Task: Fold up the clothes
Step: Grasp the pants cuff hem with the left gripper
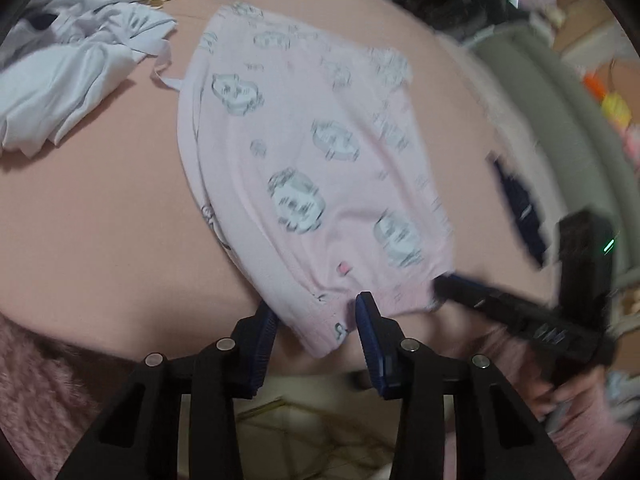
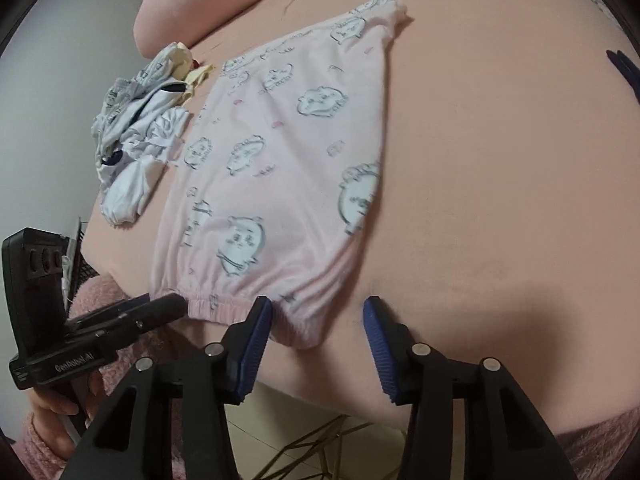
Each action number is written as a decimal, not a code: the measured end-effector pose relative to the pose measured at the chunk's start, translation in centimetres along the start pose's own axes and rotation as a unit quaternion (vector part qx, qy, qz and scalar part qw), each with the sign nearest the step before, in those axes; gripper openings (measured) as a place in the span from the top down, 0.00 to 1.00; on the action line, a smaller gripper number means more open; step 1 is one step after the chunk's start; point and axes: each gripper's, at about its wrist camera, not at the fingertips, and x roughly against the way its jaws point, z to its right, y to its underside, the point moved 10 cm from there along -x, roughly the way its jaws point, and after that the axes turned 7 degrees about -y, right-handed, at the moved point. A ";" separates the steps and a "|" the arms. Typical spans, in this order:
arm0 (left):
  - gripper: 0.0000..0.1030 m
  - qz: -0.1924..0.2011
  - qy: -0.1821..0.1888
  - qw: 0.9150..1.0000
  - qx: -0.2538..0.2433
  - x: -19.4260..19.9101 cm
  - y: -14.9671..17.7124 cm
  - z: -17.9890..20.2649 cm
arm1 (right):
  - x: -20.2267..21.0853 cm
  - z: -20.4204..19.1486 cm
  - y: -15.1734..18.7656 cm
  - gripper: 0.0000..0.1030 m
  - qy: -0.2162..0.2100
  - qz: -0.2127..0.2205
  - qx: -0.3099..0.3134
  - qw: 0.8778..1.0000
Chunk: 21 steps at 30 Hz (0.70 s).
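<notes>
A pale pink garment (image 1: 304,140) with a cartoon print lies flat on the pink bed sheet (image 1: 100,200), its elastic waistband at the near edge of the bed. My left gripper (image 1: 316,304) is open, with one waistband corner lying between its blue pads. In the right wrist view the same garment (image 2: 288,140) shows its other waistband corner between the fingers of my right gripper (image 2: 316,308). That gripper is open, its right pad clear of the cloth. Each view shows the other gripper at the waistband: the right gripper (image 1: 440,282) and the left gripper (image 2: 172,303).
A heap of white and grey clothes (image 2: 136,148) lies left of the garment. A pink pillow (image 2: 192,8) is at the far end. A dark blue item (image 1: 520,208) sits on the right side. The floor shows below the bed's near edge. Fuzzy pink sleeves (image 2: 96,296) hold both tools.
</notes>
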 end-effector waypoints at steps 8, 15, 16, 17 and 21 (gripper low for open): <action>0.69 -0.022 -0.004 0.999 0.023 -0.4 0.2 -1.6 | -0.9 -0.5 -0.7 0.68 0.002 -0.007 0.002 1.000; 0.76 -0.027 0.008 0.999 0.041 -0.9 0.2 -1.7 | -1.0 -0.4 -0.6 0.72 -0.006 -0.004 -0.007 1.000; 0.75 -0.030 0.015 0.998 0.053 -1.2 0.2 -2.0 | -1.3 -0.2 -0.7 0.71 -0.012 -0.004 -0.016 1.000; 0.75 -0.028 0.018 0.998 0.061 -1.4 0.0 -2.0 | -1.5 -0.1 -0.8 0.71 -0.015 -0.003 -0.022 1.000; 0.75 -0.034 -0.003 0.999 0.034 -1.4 -0.4 -1.4 | -1.3 -1.0 -1.1 0.84 -0.017 -0.002 0.009 1.000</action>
